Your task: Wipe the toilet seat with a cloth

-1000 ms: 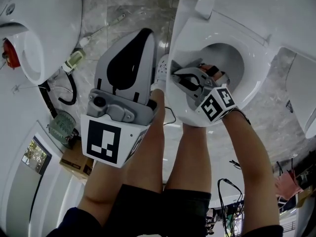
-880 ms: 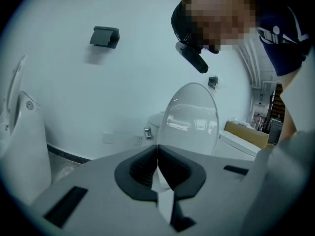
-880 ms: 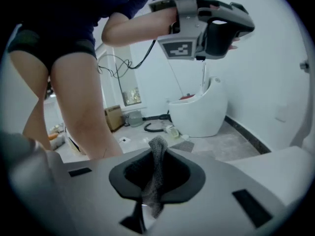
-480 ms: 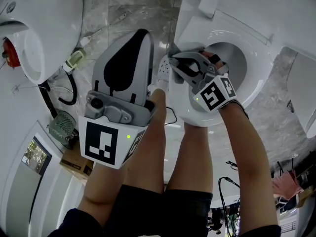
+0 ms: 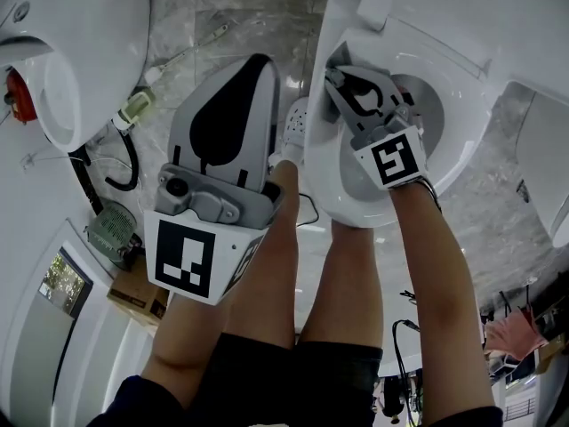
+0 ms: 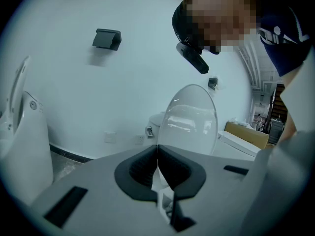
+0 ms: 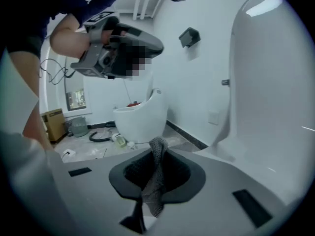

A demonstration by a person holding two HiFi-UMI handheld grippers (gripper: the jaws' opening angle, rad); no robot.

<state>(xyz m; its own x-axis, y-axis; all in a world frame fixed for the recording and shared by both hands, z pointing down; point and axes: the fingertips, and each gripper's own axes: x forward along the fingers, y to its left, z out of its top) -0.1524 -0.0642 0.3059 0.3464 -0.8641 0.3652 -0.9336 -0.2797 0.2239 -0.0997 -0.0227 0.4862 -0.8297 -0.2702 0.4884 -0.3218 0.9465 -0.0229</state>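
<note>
The right gripper [image 5: 336, 80] clamps the cloth [image 7: 156, 178] at the toilet seat [image 5: 464, 92].

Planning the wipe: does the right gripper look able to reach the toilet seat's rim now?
Likely yes: the right gripper, shut on the cloth, sits at the toilet seat, nothing in between.

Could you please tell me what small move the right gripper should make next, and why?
Probably slide the right gripper along the toilet seat toward the ring's right side, pressing down lightly. Its jaws are shut on the grey cloth, and its tip sits at the ring's left rear part, so much of the ring lies ahead of it.
</note>
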